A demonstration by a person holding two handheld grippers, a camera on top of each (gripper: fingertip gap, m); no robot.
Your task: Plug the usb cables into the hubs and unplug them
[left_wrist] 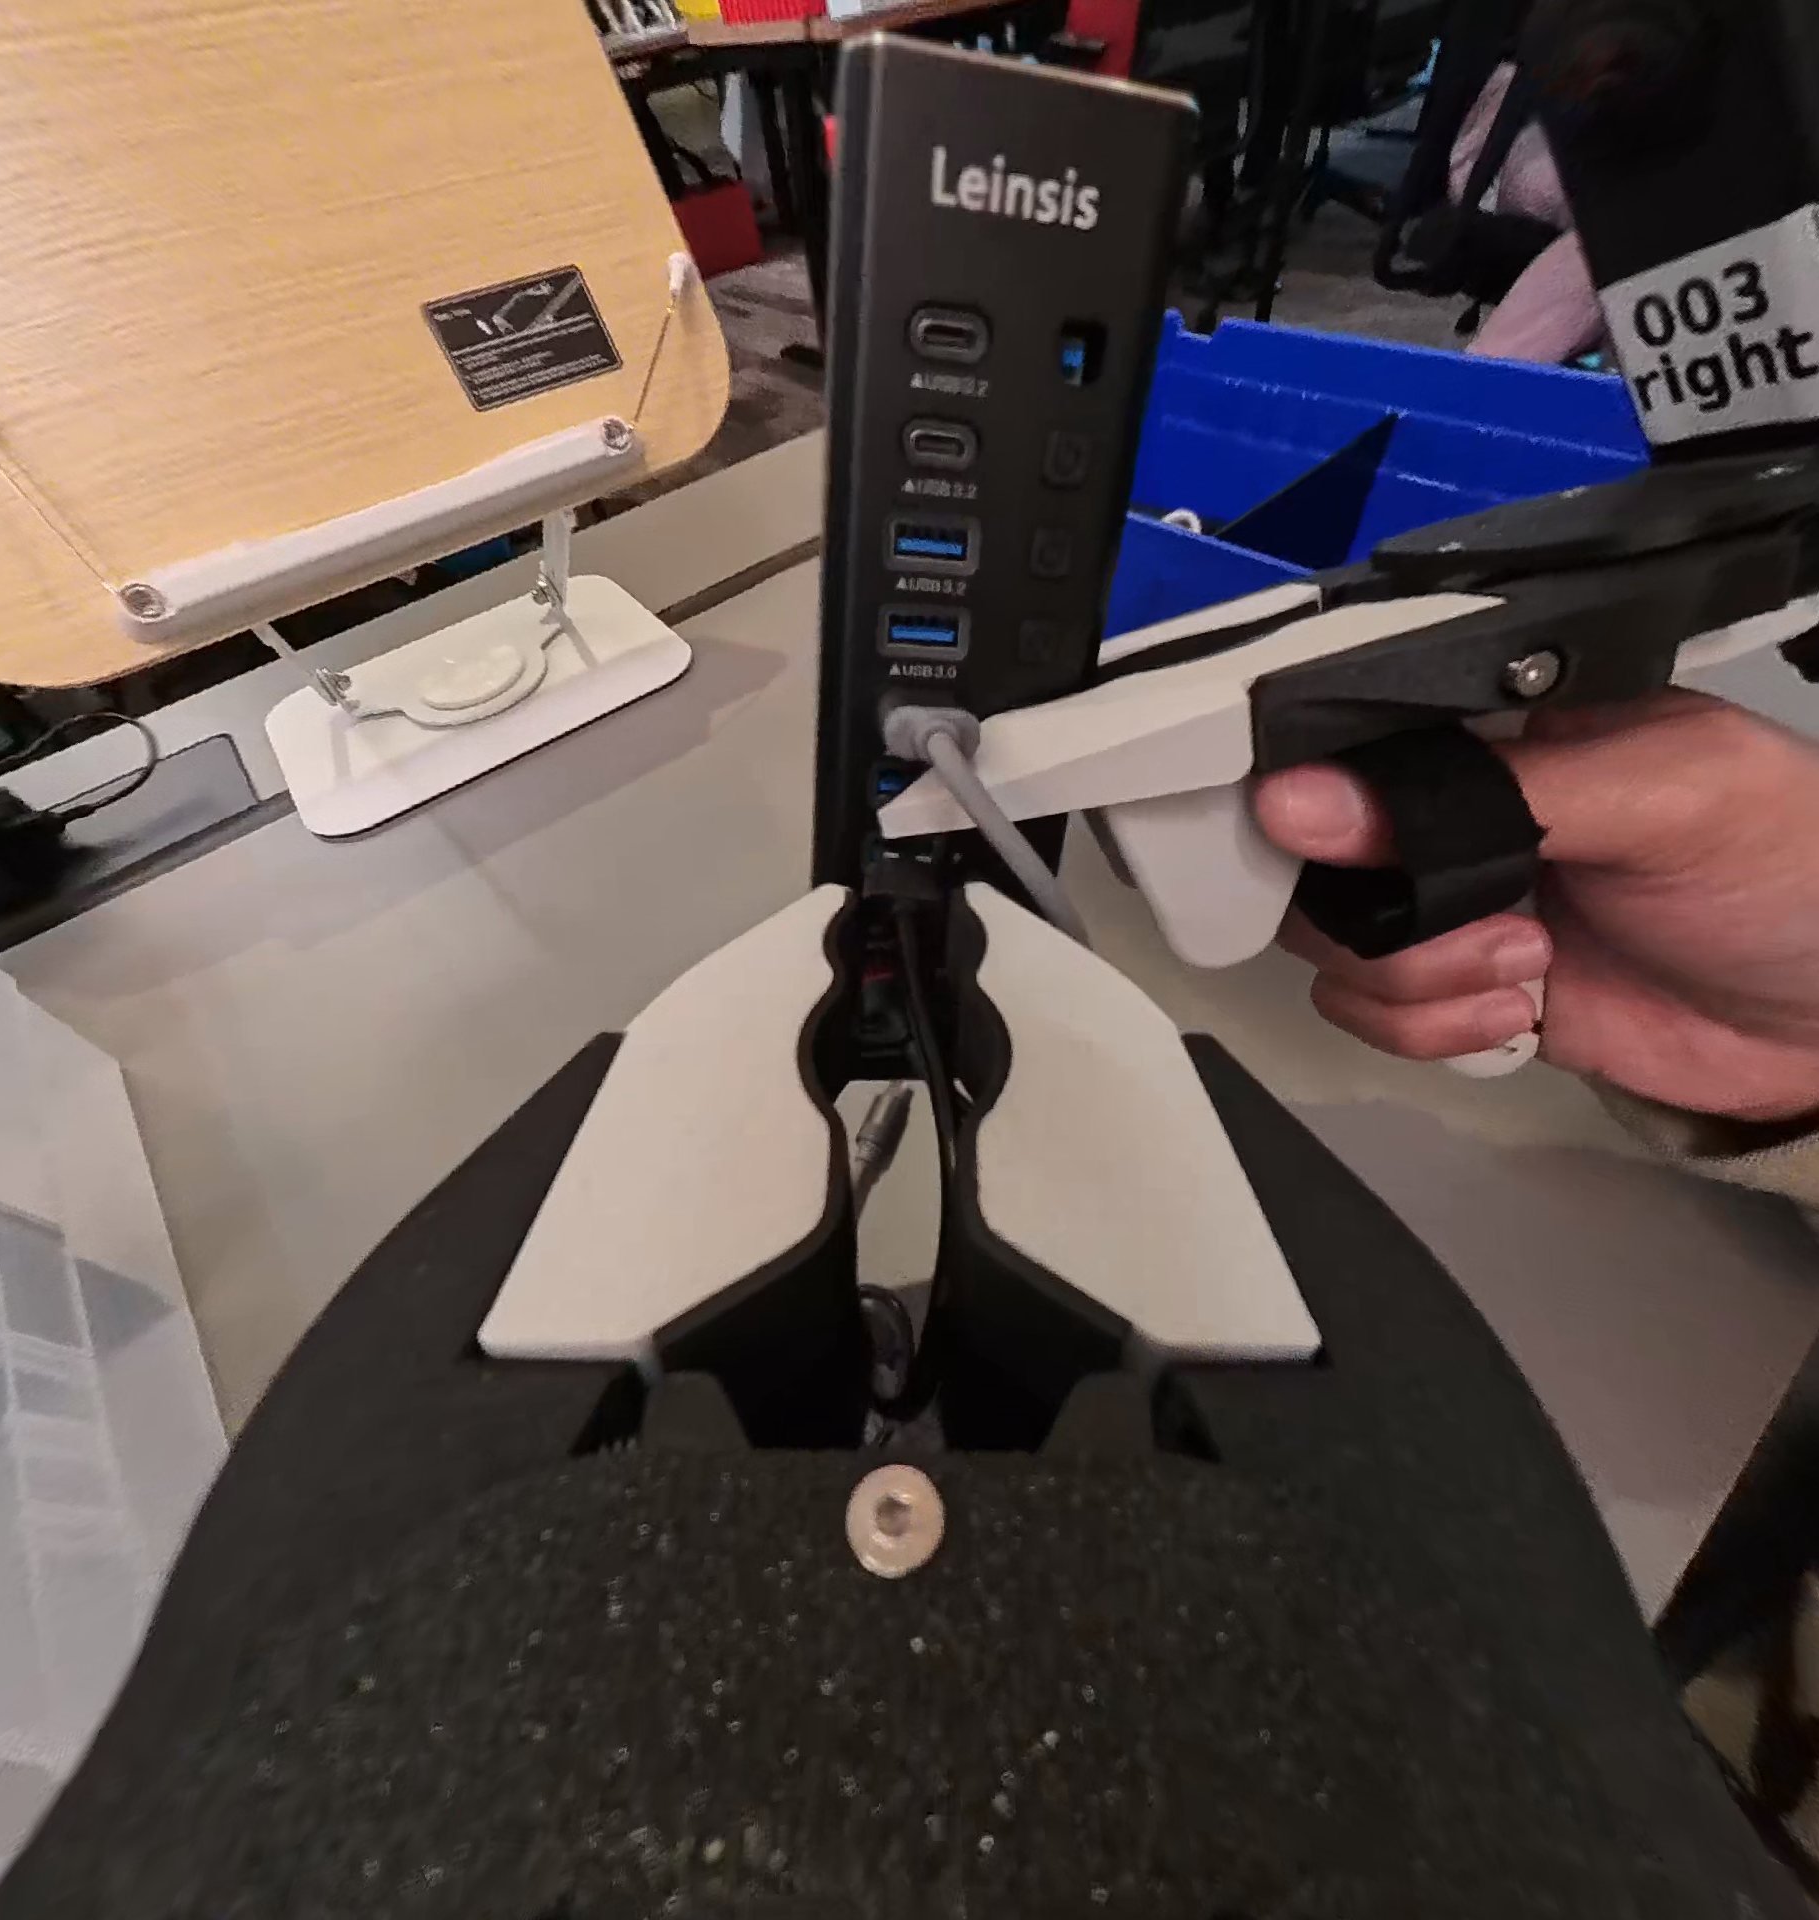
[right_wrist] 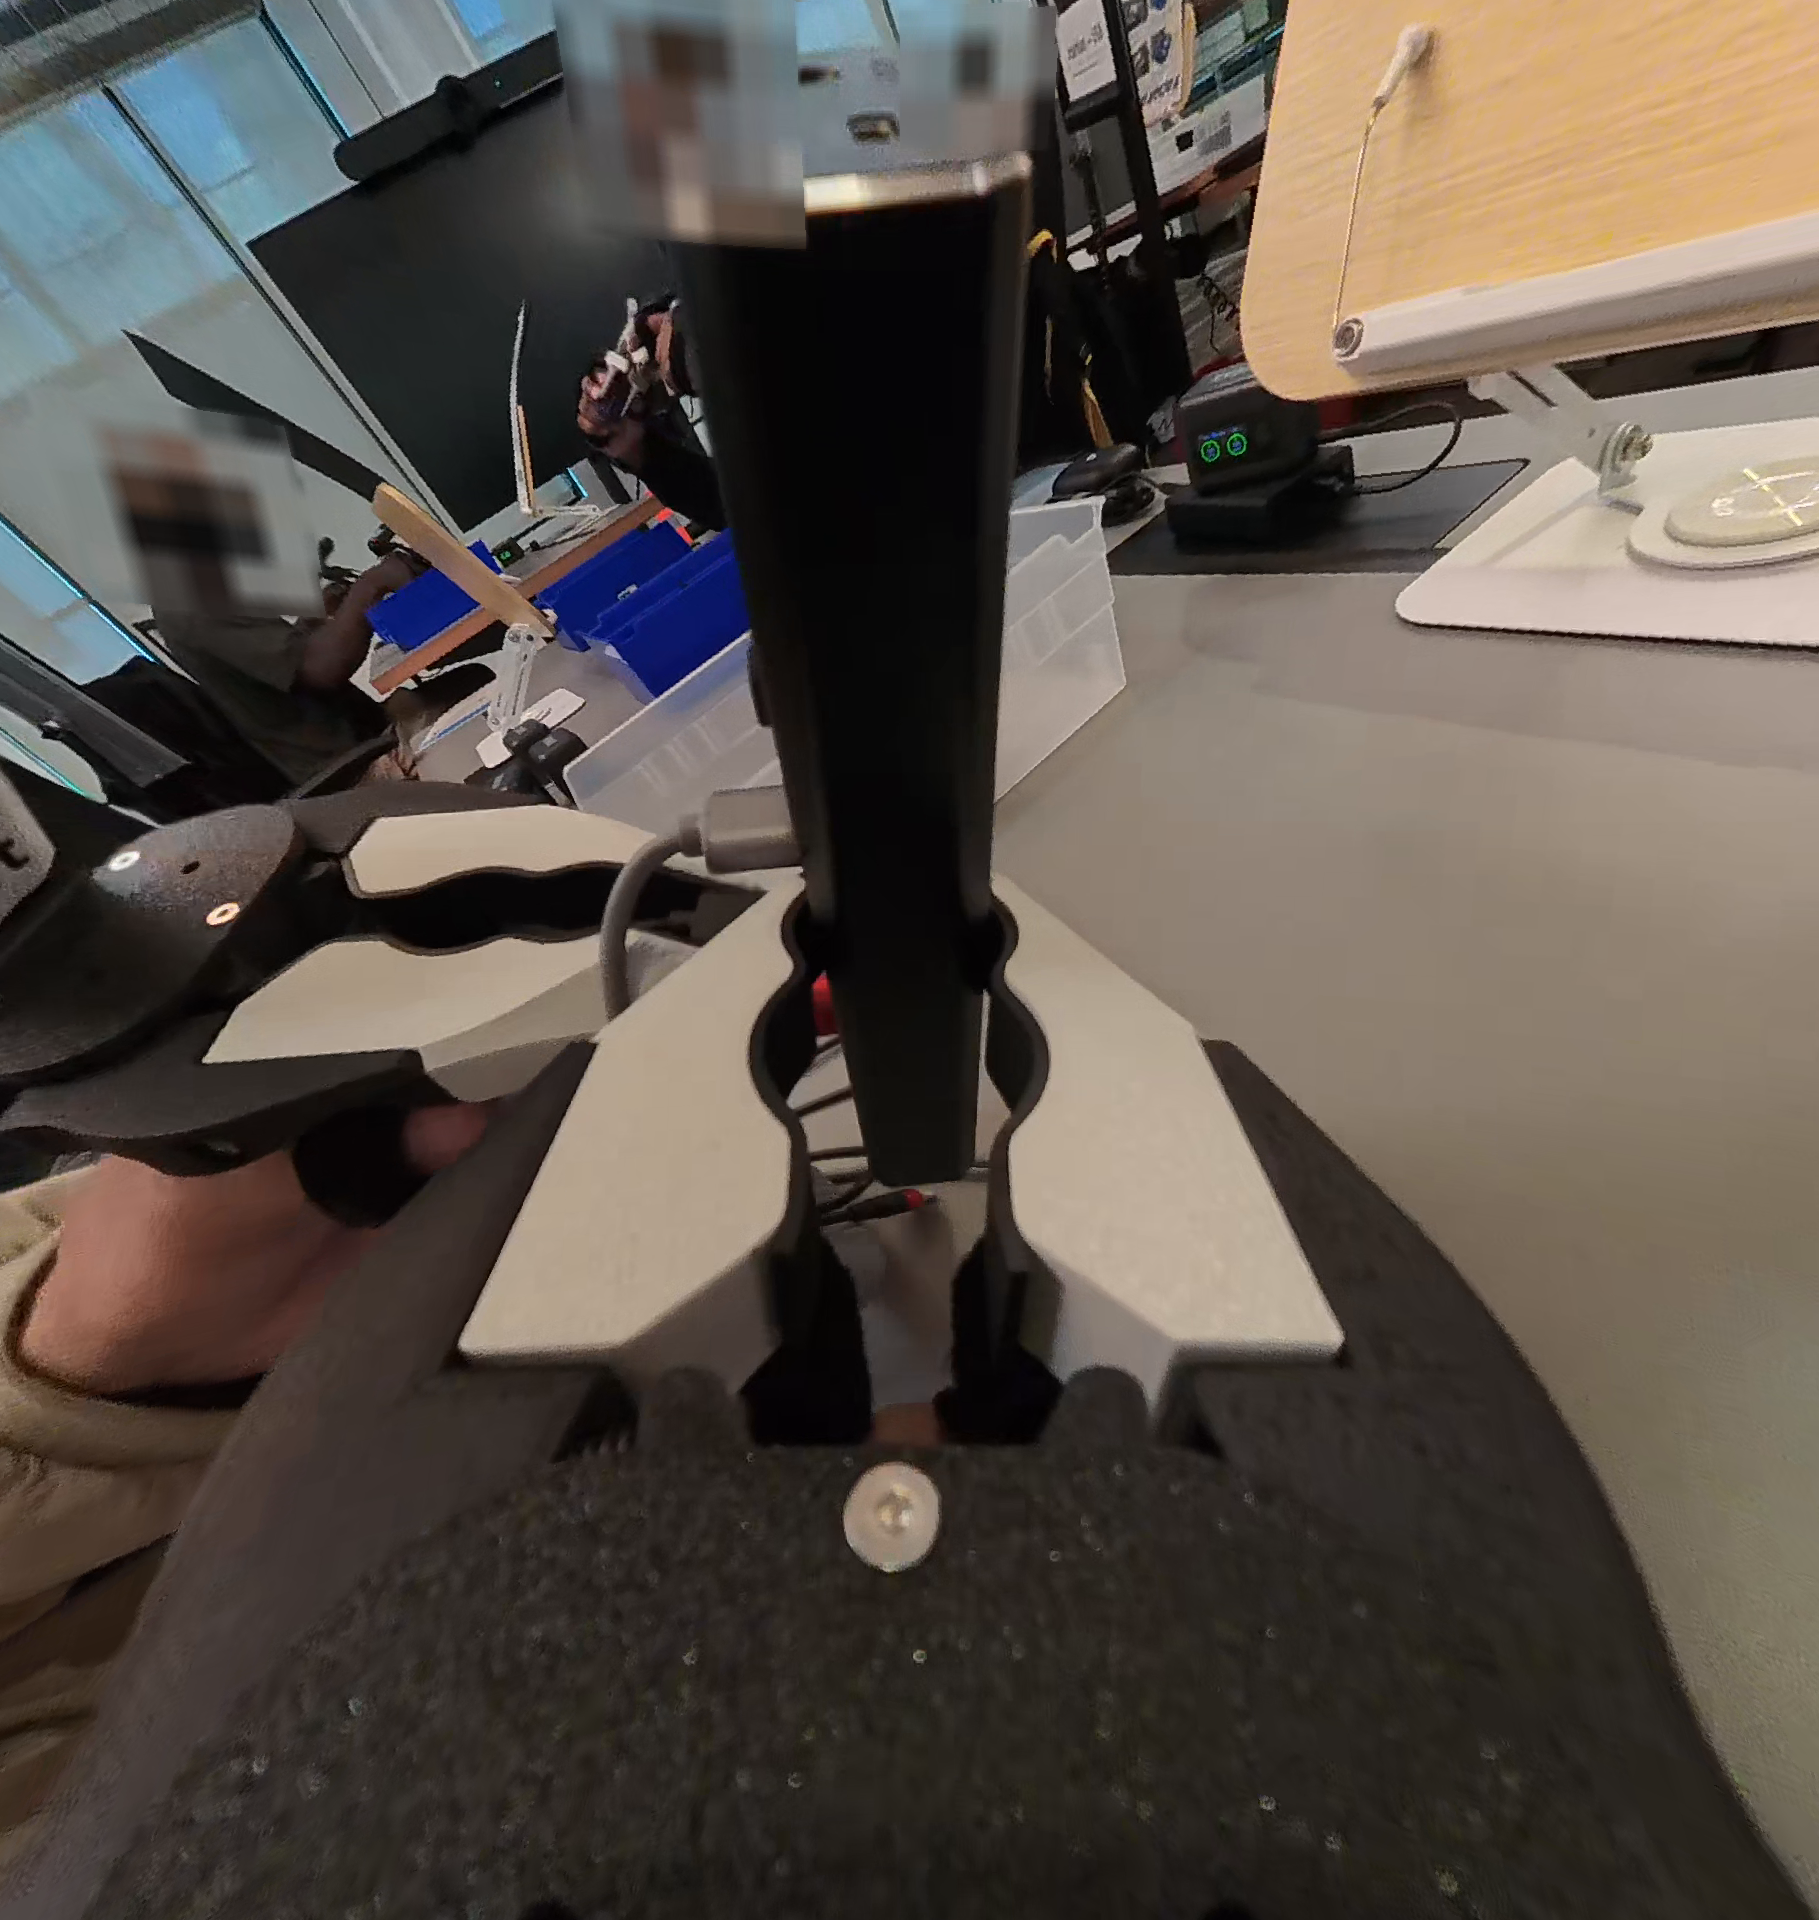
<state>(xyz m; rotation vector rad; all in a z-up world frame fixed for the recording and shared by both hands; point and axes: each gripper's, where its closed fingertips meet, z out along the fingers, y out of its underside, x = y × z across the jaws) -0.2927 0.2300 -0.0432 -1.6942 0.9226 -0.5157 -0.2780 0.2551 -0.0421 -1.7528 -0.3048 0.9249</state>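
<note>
While the right gripper [right_wrist: 897, 940] clamps the black hub [right_wrist: 863, 644] standing upright at frame centre, the left gripper [left_wrist: 905, 904] sits narrowed around a black plug [left_wrist: 900, 878] at the hub's lower ports, below the grey cable [left_wrist: 998, 831].

We identify the setting as a shared lab or office workspace. We see a grey worktable [right_wrist: 1456, 831] carrying a tilted wooden-board stand [left_wrist: 292, 312] on a white base, blue parts bins [left_wrist: 1352, 436], a clear plastic bin [right_wrist: 1050, 644] and a small device with green indicator lights [right_wrist: 1243, 442]. Further tables, a glass wall [right_wrist: 84, 343] and seated people [right_wrist: 292, 665] appear behind.
</note>
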